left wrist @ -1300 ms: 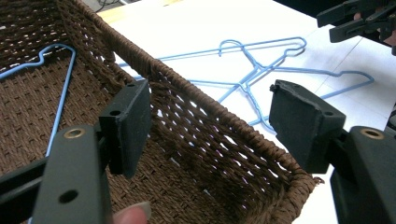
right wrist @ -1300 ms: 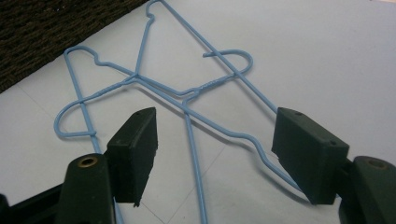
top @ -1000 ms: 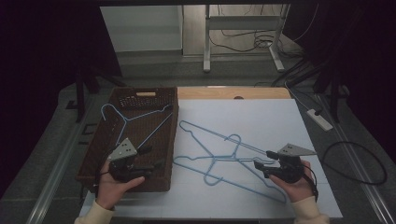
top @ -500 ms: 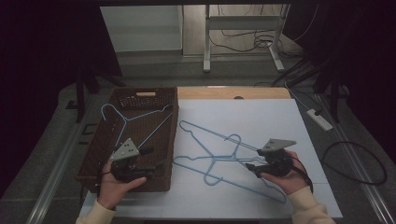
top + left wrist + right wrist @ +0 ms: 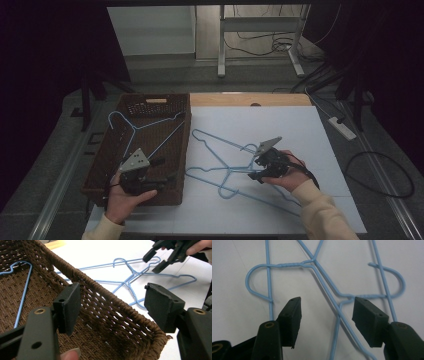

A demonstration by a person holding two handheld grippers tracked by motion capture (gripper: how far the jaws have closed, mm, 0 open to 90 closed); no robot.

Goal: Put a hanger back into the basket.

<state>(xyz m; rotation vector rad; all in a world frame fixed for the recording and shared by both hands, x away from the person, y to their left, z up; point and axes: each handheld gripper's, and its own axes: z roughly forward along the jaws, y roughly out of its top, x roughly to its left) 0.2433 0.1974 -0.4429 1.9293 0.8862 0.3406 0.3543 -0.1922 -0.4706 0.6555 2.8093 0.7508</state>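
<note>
Two blue wire hangers lie crossed on the white table, one (image 5: 215, 144) farther off and one (image 5: 239, 192) nearer. My right gripper (image 5: 253, 174) hovers low over their crossing. Its jaws have just been closing and still stand apart. In the right gripper view, my right gripper (image 5: 325, 312) has crossing wires (image 5: 337, 308) between its pads, which do not touch them. A third blue hanger (image 5: 145, 126) lies in the brown wicker basket (image 5: 150, 104). My left gripper (image 5: 162, 172) is open and holds nothing, over the basket's near right corner (image 5: 105, 287).
The basket stands at the table's left edge. A bare wooden strip (image 5: 250, 99) runs along the far side. A power strip (image 5: 342, 127) and cables lie on the floor to the right. White table surface lies free right of the hangers.
My right hand has moved left across the table, from beside the hangers to over their crossing. The left hand has stayed in place.
</note>
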